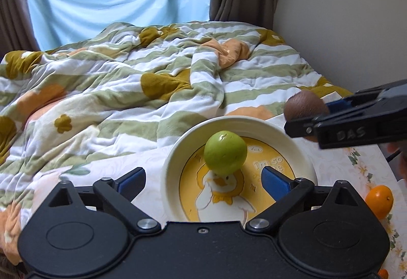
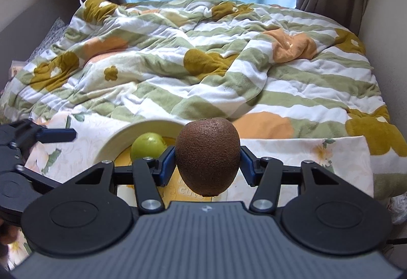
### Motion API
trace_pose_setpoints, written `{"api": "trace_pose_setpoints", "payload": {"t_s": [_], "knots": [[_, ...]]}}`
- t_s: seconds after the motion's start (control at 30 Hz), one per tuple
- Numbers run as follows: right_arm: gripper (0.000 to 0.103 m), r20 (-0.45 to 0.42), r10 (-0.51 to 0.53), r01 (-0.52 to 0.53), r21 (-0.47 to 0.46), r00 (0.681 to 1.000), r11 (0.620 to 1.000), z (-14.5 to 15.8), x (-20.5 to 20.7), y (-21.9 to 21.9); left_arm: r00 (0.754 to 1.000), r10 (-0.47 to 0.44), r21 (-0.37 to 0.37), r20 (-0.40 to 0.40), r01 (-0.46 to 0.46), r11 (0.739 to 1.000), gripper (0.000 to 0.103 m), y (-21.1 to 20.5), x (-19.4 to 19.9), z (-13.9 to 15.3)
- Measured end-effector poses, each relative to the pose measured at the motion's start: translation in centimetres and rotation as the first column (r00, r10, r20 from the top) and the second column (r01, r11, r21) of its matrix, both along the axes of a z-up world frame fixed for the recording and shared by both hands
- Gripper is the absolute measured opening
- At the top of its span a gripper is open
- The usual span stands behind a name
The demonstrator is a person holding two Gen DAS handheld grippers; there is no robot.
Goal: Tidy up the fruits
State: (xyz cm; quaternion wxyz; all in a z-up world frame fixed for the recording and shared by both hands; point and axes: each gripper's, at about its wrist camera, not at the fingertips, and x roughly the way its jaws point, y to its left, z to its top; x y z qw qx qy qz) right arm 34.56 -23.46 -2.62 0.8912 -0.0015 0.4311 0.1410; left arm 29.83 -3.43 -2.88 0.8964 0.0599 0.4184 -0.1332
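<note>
Behind the surface (image 2: 292, 151) lay a bed (image 2: 203, 62). Right claw (image 2: 208, 162) clamped the kiwi (image 2: 208, 156); left claw (image 1: 203, 177) stood wide. Next move, judged: release over the plate (image 1: 175, 151).

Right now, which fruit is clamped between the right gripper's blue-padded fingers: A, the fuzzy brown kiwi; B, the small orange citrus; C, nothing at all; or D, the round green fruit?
A: the right gripper is shut on the fuzzy brown kiwi, while the round green fruit sits in the cream duck-print plate and the small orange citrus lies on the tablecloth.
</note>
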Motion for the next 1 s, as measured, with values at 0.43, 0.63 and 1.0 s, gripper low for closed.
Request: {"api": "trace_pose_setpoints", "payload": {"t_s": [0.43, 0.63, 1.0], "knots": [[0.068, -0.004, 0.148, -0.147, -0.132, 0.989, 0.980, -5.0, -0.3, 4.3, 0.997, 0.078, -0.009, -0.020, -0.078, 0.997, 0.101, 2.6, -3.5, -0.2], [0.071, -0.014, 0.185, -0.184, -0.175, 0.983, 0.967, -6.1, -0.3, 4.9, 0.995, 0.100, -0.016, -0.016, -0.100, 0.995, 0.101, 3.2, -4.3, 0.2], [0.103, 0.104, 0.159, -0.141, -0.160, 0.982, 0.977, -2.3, -2.4, 3.7, 0.993, 0.121, -0.025, 0.019, -0.120, 0.992, 0.101, 2.4, -6.2, 2.1]]}}
